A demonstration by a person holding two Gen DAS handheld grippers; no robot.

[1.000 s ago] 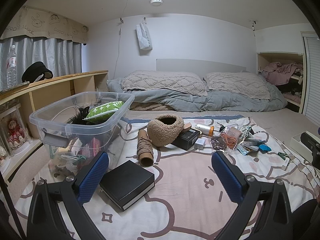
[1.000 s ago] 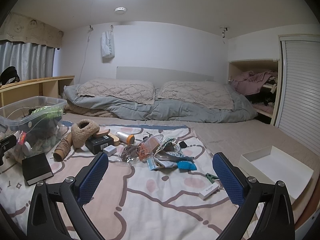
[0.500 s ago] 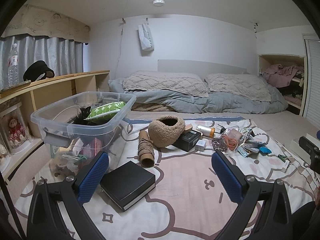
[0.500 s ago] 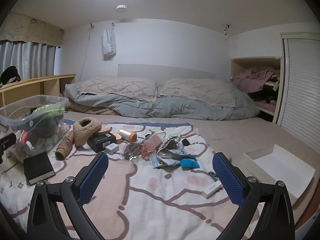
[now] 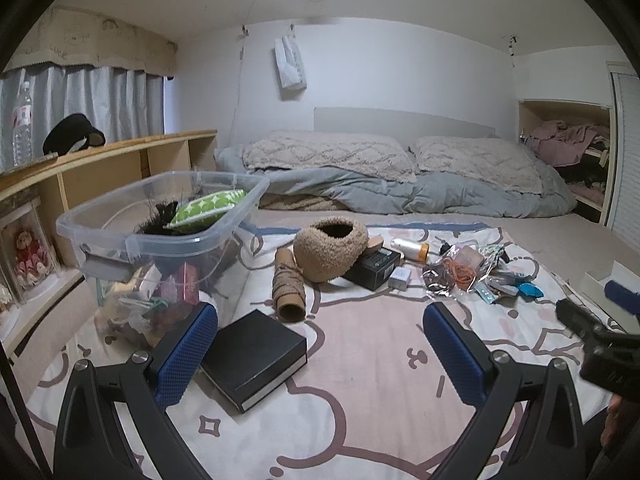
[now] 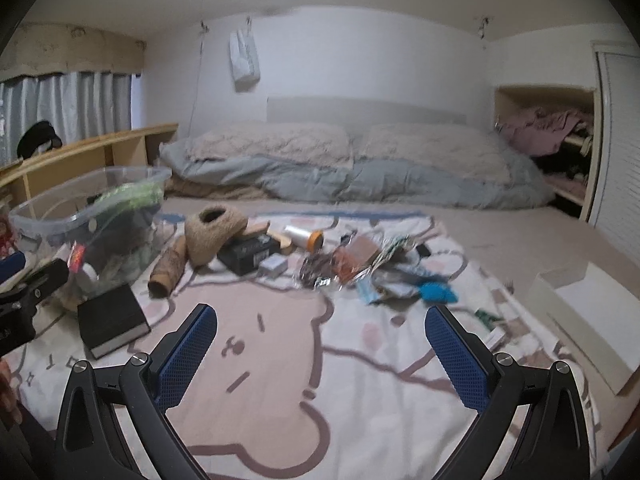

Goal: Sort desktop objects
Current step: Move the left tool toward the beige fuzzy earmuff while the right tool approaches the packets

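my left claw hangs spread and empty — the black box lies just beside its left finger, long axis slanting away; right claw, also spread, sits farther off.

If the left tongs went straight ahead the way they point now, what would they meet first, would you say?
Probably bare blanket: the open left tongs frame an empty stretch of it. Beyond that comes the fuzzy slipper, though depth is hard to judge. The black box sits just left of the line.
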